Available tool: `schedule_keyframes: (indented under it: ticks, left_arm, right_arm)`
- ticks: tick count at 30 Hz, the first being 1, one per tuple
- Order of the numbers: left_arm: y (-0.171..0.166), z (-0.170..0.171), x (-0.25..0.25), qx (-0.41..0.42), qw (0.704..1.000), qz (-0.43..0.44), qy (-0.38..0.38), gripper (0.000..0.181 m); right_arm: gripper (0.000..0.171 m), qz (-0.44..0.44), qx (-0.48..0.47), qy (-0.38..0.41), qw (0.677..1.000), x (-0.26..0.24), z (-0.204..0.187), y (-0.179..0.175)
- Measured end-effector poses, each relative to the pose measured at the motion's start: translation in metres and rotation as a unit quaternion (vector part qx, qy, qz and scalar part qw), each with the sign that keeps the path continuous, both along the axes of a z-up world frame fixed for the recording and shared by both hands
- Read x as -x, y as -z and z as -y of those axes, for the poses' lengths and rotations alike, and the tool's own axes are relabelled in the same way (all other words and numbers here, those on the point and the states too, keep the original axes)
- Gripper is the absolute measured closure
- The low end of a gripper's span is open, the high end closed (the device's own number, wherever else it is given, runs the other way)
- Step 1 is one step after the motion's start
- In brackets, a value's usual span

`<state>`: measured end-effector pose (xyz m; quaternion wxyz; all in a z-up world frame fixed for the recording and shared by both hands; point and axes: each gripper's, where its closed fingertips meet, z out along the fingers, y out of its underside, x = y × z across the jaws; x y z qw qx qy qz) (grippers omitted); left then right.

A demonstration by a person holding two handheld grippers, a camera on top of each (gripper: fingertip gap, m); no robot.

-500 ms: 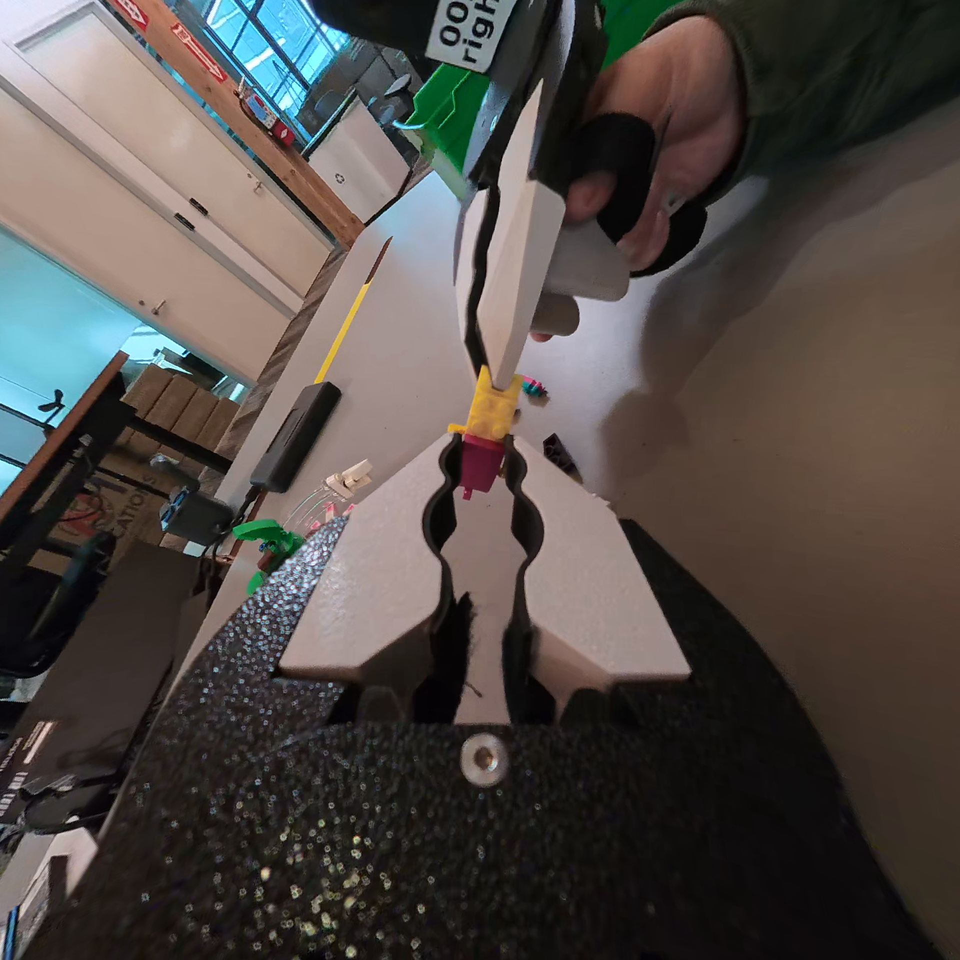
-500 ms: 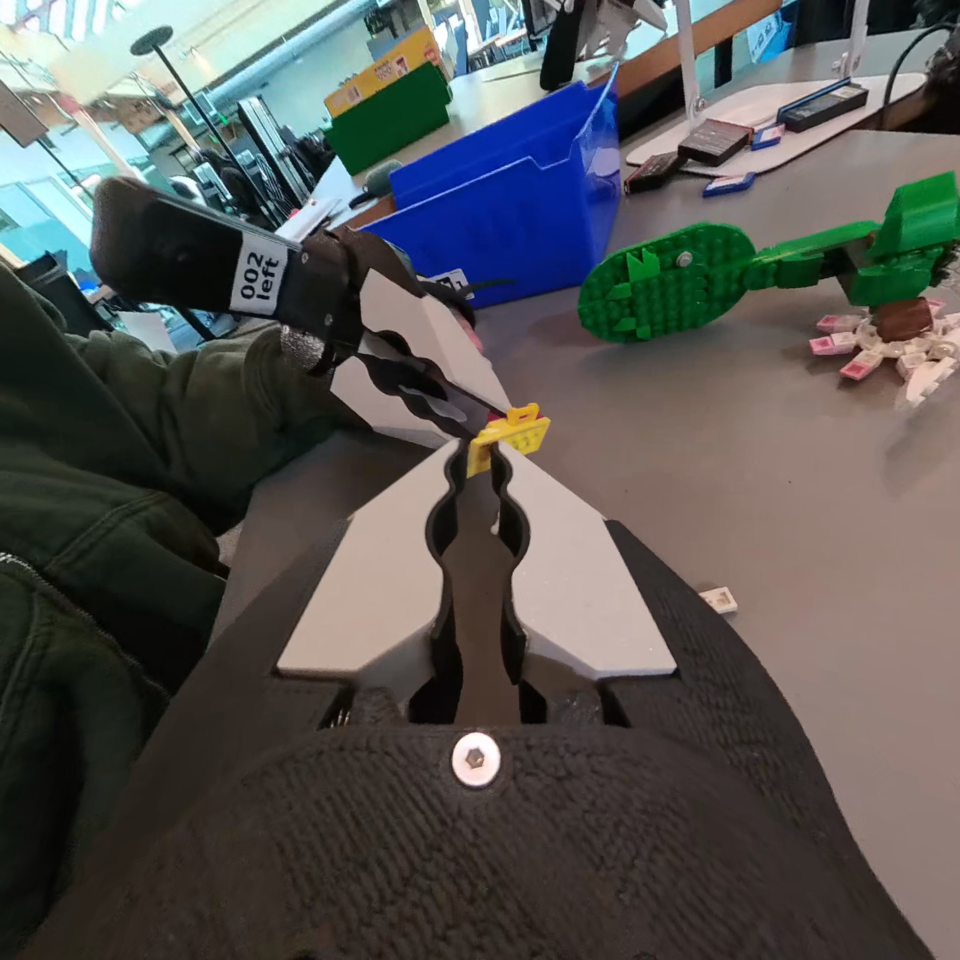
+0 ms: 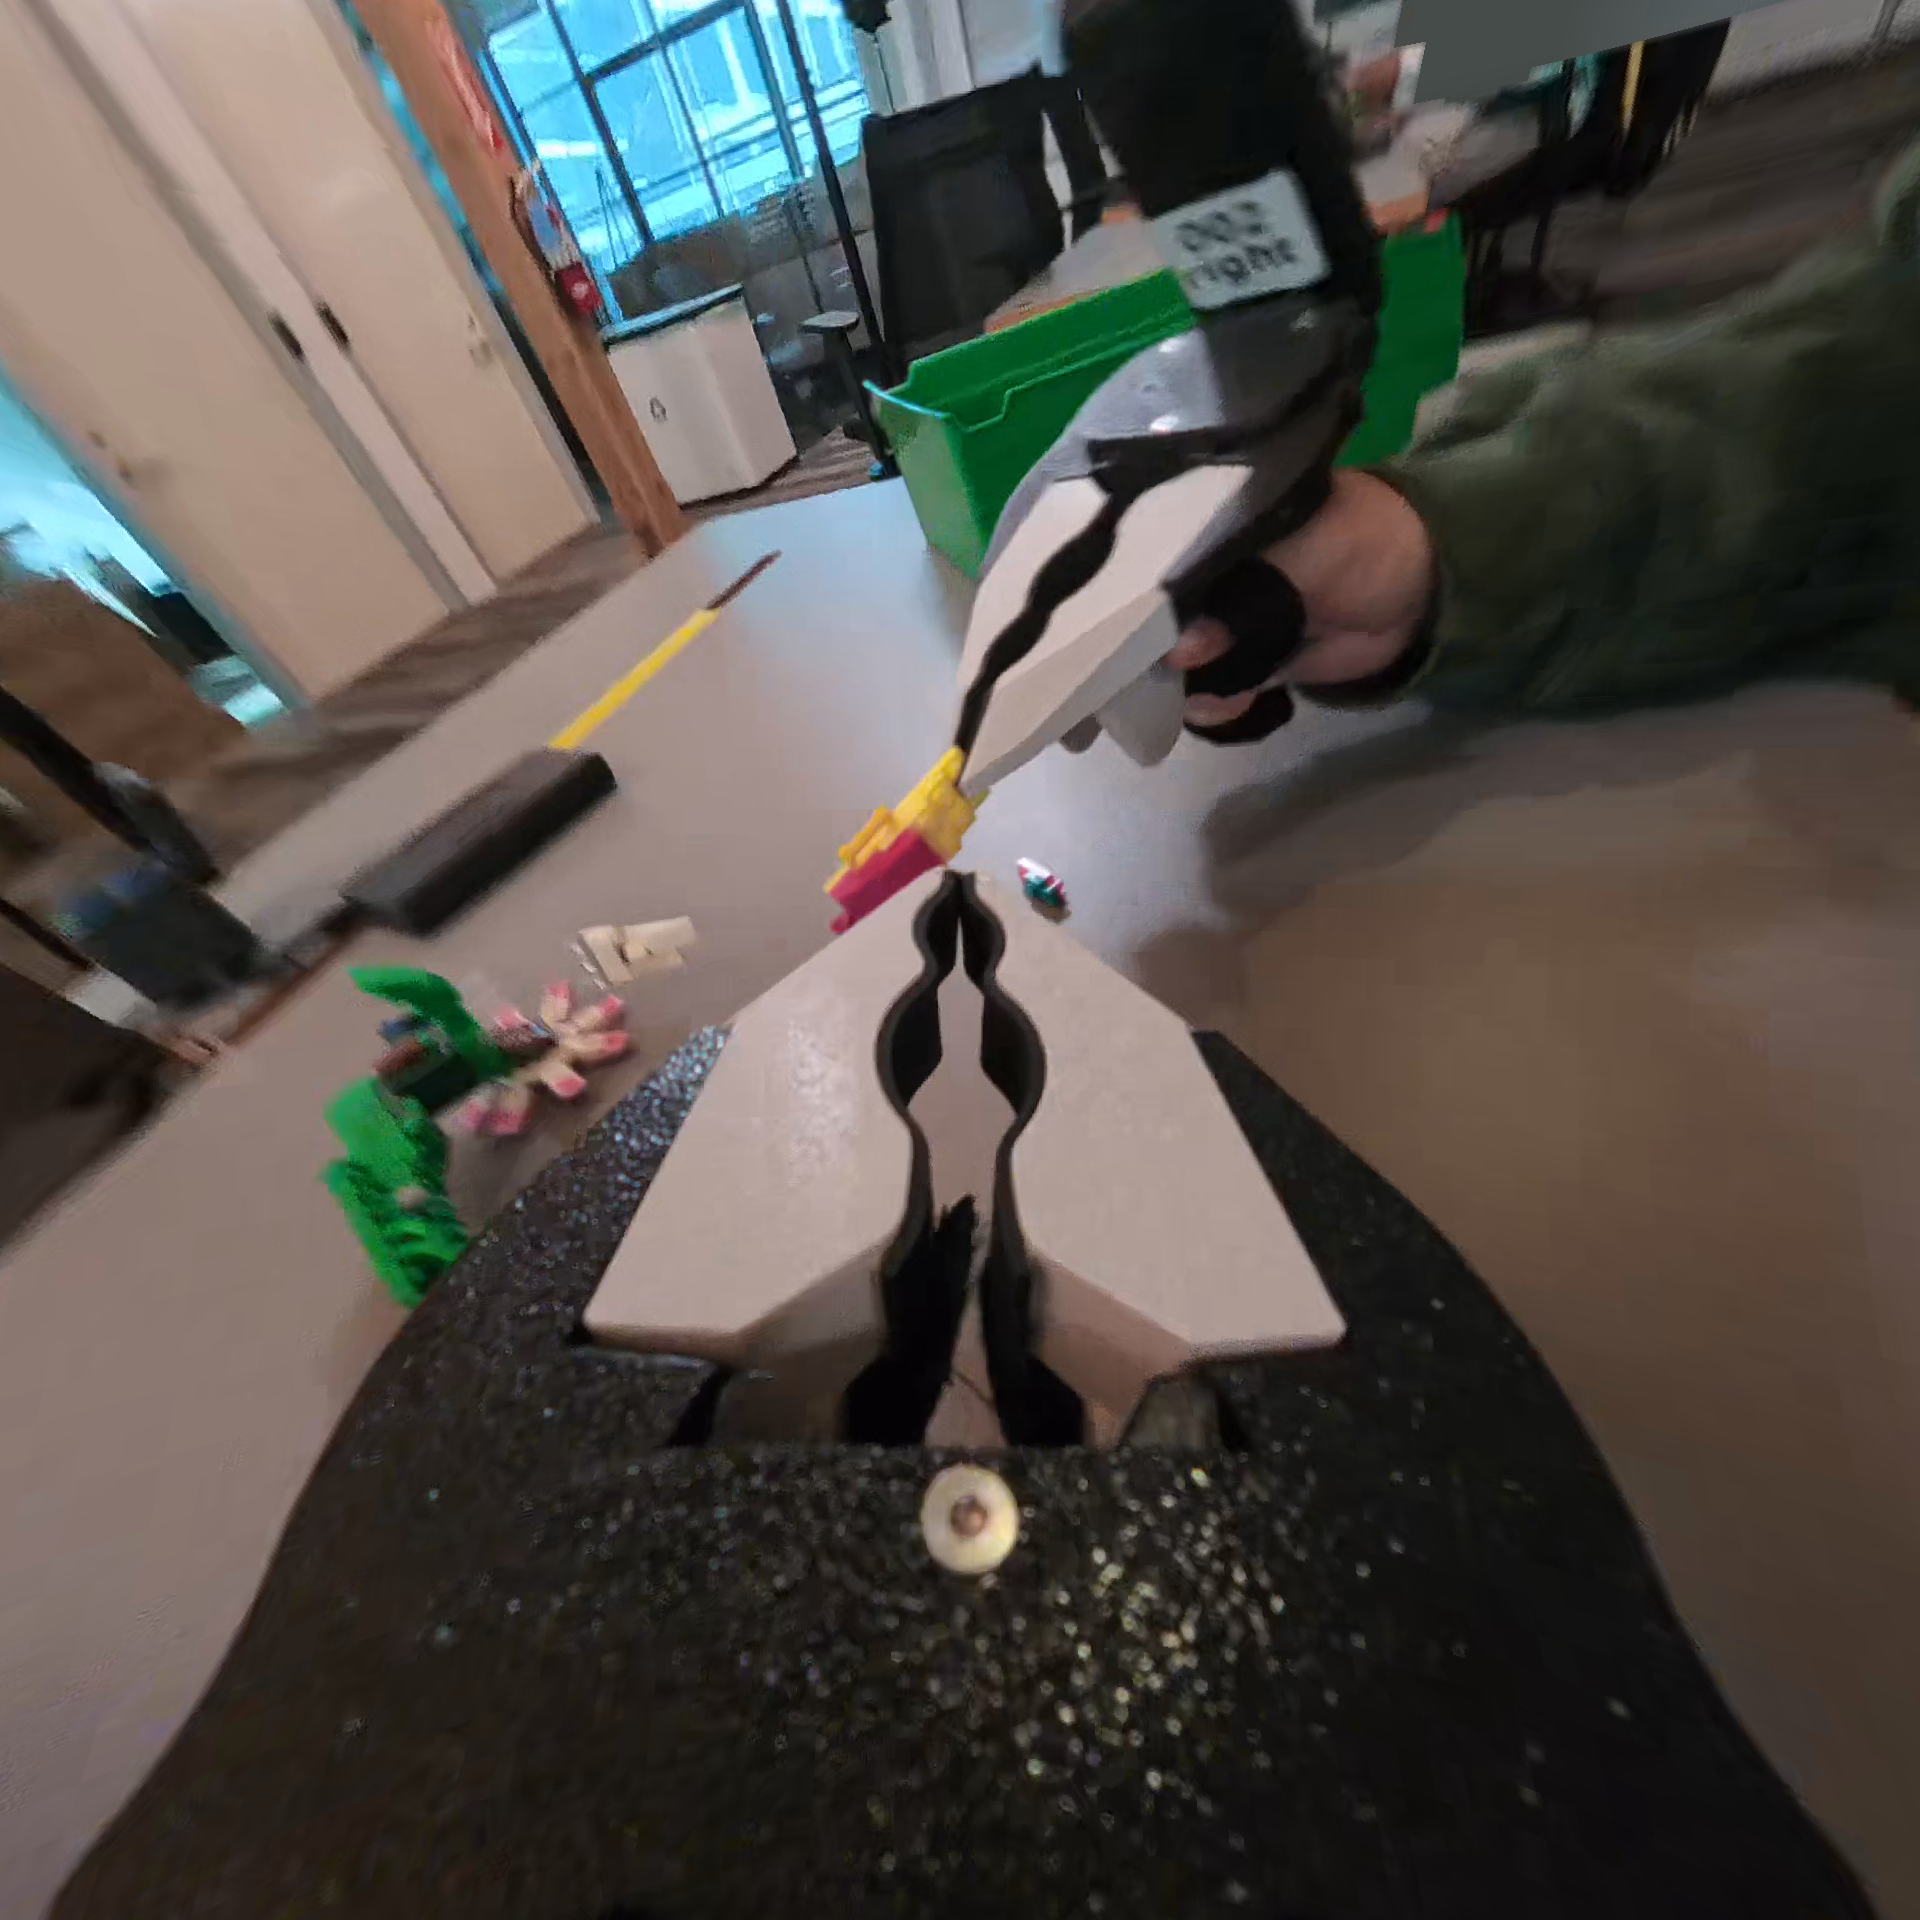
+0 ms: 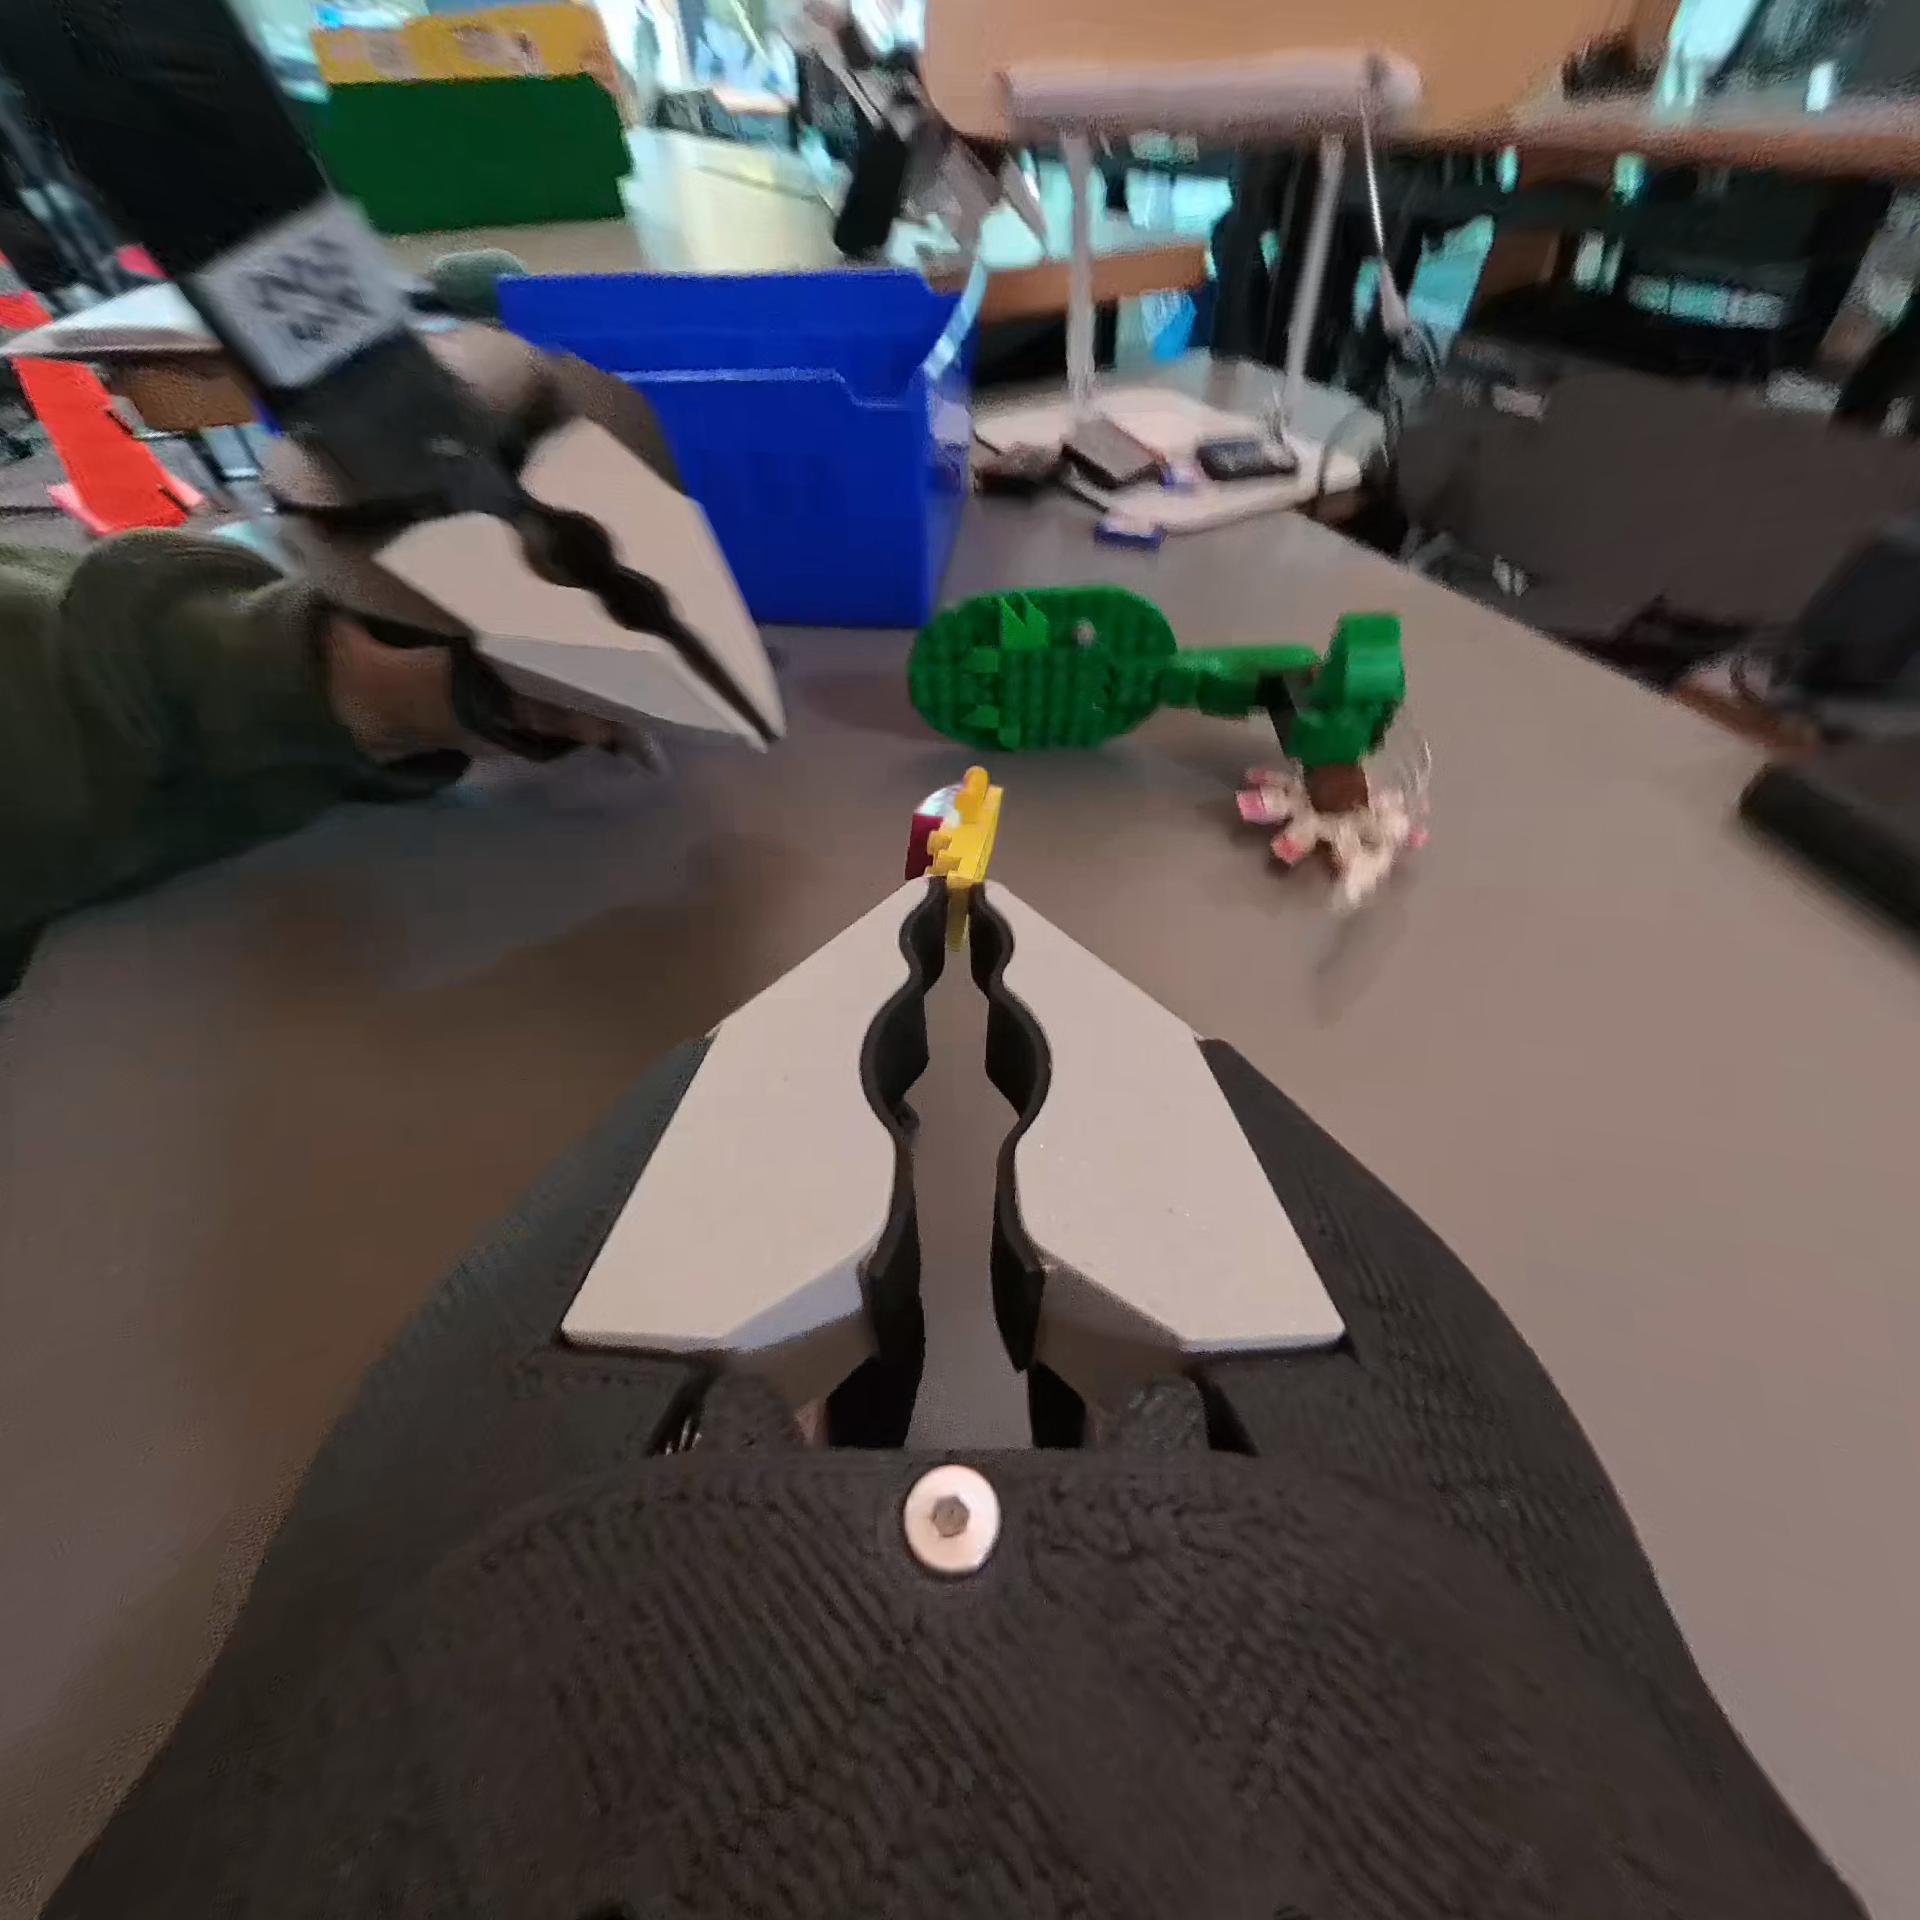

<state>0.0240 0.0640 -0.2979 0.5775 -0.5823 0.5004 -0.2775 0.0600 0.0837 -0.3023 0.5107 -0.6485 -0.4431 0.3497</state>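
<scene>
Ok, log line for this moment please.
right tool: shut on yellow-magenta brick piece | left tool: shut, empty | piece above table

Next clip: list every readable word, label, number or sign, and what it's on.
White label on the right tool: short print, not transcribed.
Grey label on the left tool: blurred, unreadable.
Red sign on the wooden post: blurred, unreadable.
No other writing legible.

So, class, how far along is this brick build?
Done: yellow and magenta bricks sit joined. In hand: the right tongs pinch that pair; the left tongs are shut, empty, apart from it. Left: the green plant model and loose pink pieces lie untouched.
</scene>
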Motion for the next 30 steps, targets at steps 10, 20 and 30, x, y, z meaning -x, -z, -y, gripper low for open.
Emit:
schedule_keyframes:
  ticks: [10, 20, 30]
  left_arm:
    - [-0.03, 0.005, -0.011, 0.349, 0.892, 0.268, 0.101, 0.161]
    - [-0.044, 0.012, -0.007, 0.441, 0.81, 0.341, 0.183, 0.166]
    - [-0.051, 0.018, -0.008, 0.373, 0.846, 0.337, 0.175, 0.168]
  right_arm:
    - [0.169, -0.014, -0.341, 0.023, 0.94, 0.012, 0.037, -0.05]
    - [0.169, 0.003, -0.398, 0.042, 0.917, 0.012, 0.038, -0.052]
    - [0.167, -0.001, -0.358, -0.013, 0.934, 0.018, 0.047, -0.043]
